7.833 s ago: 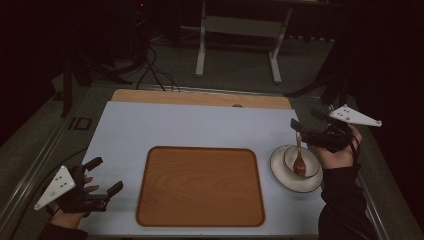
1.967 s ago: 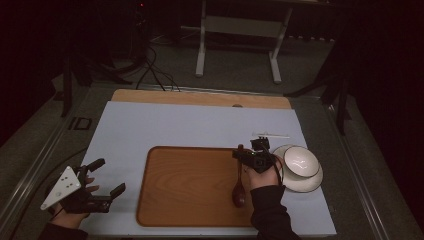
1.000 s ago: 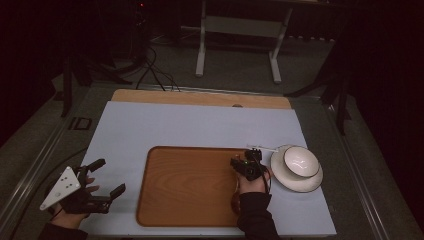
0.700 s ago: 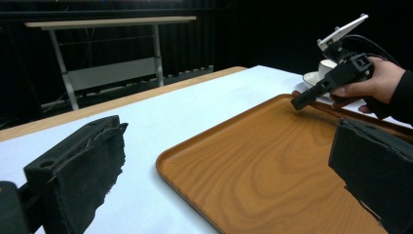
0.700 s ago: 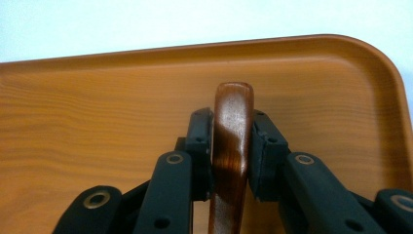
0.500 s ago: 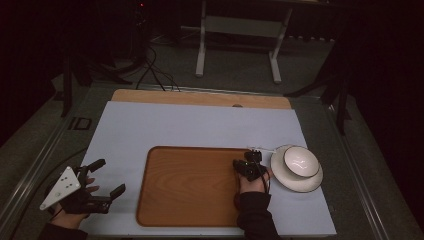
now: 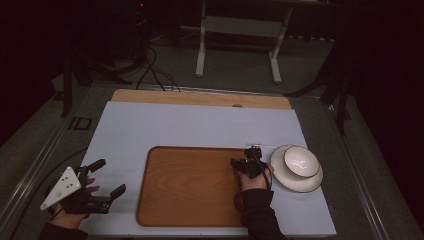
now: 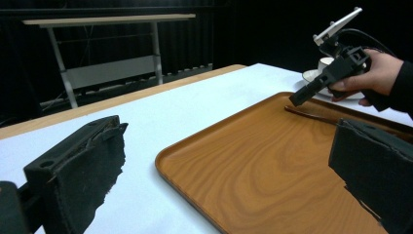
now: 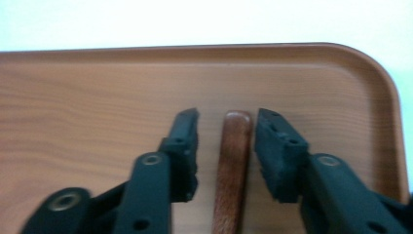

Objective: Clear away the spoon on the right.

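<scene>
Wooden tray (image 7: 190,190) sits on the pale table (image 7: 200,125), toward the near edge; a wooden spoon (image 9: 233,165) lies flat on the tray near its right rim, handle end pointing away from the person.

Right gripper (image 7: 246,164) hangs over the tray's right side, just left of a white plate (image 7: 280,172) carrying a white bowl (image 7: 301,161); plate and bowl stand on the table beside the tray, off its right rim.

In the right gripper view the gripper (image 9: 226,119) has its jaws parted, one on each side of the spoon's handle tip; a narrow gap of tray shows between handle and each jaw, so the handle is straddled, not pinched.

From the left gripper view the spoon (image 8: 311,115) shows as a thin dark strip on the tray just beneath the right gripper (image 8: 303,95); the jaws angle down toward it.

Left gripper (image 7: 107,180) sits at the near left corner of the table, well apart from the tray's contents; jaws spread wide, nothing between them.
</scene>
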Motion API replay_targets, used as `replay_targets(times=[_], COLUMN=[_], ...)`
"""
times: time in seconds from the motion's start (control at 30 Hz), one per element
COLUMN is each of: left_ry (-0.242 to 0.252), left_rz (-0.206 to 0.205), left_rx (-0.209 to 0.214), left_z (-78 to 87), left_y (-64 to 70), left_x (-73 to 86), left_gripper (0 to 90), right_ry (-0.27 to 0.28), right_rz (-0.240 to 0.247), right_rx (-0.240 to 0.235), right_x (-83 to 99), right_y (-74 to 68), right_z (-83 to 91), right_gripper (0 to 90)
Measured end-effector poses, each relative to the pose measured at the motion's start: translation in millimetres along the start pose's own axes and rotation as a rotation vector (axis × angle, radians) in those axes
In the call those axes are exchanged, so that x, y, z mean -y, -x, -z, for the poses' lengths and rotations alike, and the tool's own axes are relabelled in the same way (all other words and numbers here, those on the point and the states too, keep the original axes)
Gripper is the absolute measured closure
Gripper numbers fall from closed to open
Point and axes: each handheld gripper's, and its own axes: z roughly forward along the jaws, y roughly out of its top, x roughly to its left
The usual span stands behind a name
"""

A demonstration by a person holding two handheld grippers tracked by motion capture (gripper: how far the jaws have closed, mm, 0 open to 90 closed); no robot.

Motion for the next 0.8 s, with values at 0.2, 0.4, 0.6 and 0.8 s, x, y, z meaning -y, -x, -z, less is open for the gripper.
replay_targets(times=[0.2,0.4,0.6,0.8], left_ry=[-0.003,-0.001,-0.003,-0.009], left_rz=[-0.002,-0.002,-0.002,0.000], left_rx=[0.001,0.002,0.004,0.003], left_z=[-0.6,-0.3,-0.7,-1.4], left_y=[0.3,0.3,0.5,0.5], left_x=[0.1,0.0,0.3,0.5], left_gripper=[0.0,0.0,0.0,0.0], right_ry=[-0.032,-0.049,-0.019,0.025], right_rz=[0.035,0.059,0.076,0.117], right_rx=[-0.009,-0.026,-0.050,-0.133], right_x=[-8.3,-12.7,-15.3,-19.5], right_y=[-1.4,-2.1,-2.1,-2.0], right_z=[7.1,11.0,18.5,37.8], right_gripper=[52.1,38.5,28.8,17.2])
